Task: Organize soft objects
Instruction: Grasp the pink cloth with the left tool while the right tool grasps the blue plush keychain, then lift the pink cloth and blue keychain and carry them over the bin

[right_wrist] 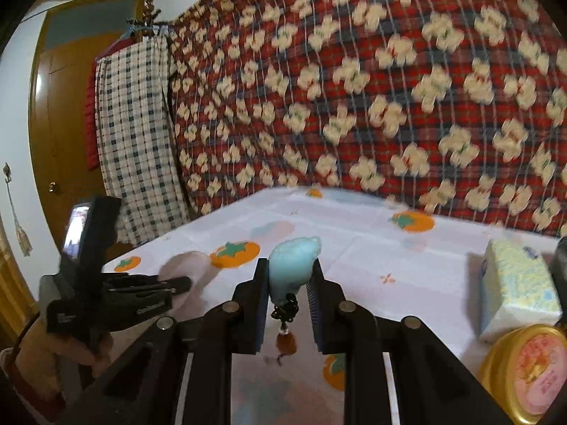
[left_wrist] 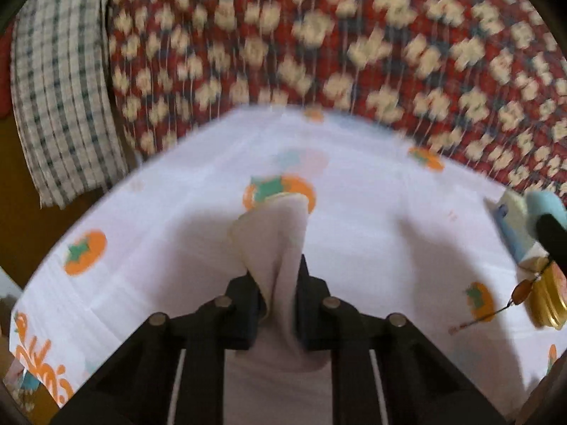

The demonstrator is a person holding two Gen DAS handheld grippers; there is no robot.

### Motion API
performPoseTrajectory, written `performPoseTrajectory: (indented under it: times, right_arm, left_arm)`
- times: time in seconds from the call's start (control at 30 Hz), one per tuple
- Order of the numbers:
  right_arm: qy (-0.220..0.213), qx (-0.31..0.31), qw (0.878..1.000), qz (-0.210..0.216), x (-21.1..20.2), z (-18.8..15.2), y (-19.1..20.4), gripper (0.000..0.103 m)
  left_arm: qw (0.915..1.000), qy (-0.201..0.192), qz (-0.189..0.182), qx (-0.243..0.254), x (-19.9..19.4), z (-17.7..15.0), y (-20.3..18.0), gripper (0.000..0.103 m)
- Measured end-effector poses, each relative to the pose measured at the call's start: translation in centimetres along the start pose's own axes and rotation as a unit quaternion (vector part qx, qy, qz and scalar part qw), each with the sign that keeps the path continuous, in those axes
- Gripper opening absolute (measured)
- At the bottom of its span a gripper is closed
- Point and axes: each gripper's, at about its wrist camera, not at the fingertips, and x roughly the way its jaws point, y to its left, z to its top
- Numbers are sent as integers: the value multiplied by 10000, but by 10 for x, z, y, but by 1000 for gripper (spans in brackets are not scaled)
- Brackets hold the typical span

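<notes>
Pale cloth (left_wrist: 274,233) is pinched in our left tool (left_wrist: 274,279) over the counter (left_wrist: 372,219), our right tool (right_wrist: 288,276) is gripping the blue shell plush (right_wrist: 294,265) (both lifted); next, we are seeking somewhere to lay them.

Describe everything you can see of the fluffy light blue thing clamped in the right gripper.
The fluffy light blue soft object looks plush and roughly teardrop-shaped, tapering toward the top right. The right gripper is shut on it, both fingers pressing its sides, holding it above the white tablecloth with orange fruit prints. A black knotted cord hangs below it, ending in a small amber bead.
</notes>
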Motion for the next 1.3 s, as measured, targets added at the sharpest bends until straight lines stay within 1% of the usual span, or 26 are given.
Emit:
performPoseTrajectory:
  times: [0.07, 0.13, 0.27, 0.3, 0.4, 0.53, 0.83, 1.07, 1.3]
  right_arm:
    - [-150, -50, 9998, -71, -7, 1, 1, 23]
    - [-257, -111, 9995, -154, -13, 1, 0, 23]
    - [-379, -178, 9986, -315, -23, 0, -4, 23]
    - [-429, -204, 9982, -379, -26, 0, -5, 23]
    - [-550, -277, 9968, -501, -36, -1, -9, 23]
    - [-657, -349, 9950, -664, -50, -5, -18, 23]
    - [-1045, -549, 9871, -1084, -86, -10, -41, 23]
    - [-1227, -477, 9821, -1350, -110, -12, -65, 23]
    - [-1383, -309, 9762, -1639, -133, -11, -98, 23]
  left_arm:
    - [9992, -365, -167, -15, -14, -1, -2, 15]
    - [9972, -618, -397, -141, -25, -3, -6, 15]
    - [9931, -908, -647, -366, -34, -4, -15, 15]
    - [9913, -974, -765, -441, -36, -5, -19, 15]
    - [9877, -1104, -974, -520, -41, -7, -31, 15]
    - [9839, -1177, -1215, -584, -48, -13, -50, 15]
    - [9785, -1287, -1583, -308, -63, -16, -103, 15]
    - [9732, -1336, -1867, -139, -75, -14, -139, 15]
    - [9658, -1426, -2166, 47, -88, -11, -175, 15]
